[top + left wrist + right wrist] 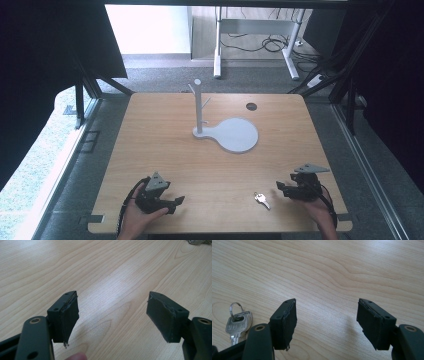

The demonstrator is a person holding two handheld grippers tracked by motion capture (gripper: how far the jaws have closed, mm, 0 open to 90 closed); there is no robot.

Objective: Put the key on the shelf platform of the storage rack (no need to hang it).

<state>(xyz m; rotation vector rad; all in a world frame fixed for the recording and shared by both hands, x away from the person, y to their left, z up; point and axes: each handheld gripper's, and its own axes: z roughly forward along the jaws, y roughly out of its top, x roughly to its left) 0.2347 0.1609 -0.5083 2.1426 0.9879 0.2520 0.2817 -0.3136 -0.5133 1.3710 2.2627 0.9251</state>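
Both tongs gape empty: left tongs (pixel 176 201), right tongs (pixel 281 187) beside key (pixel 261 199) on bench (pixel 150 150).

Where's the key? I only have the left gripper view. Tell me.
Observer: The key lies flat near the front edge of the table, just left of the right gripper in the high view.
Operator: Report that gripper's jaws.
Observer: Open, with nothing between them.
Operator: Say what else stands out there.
Observer: A white peg stand on a round base, farther back, about mid-table.
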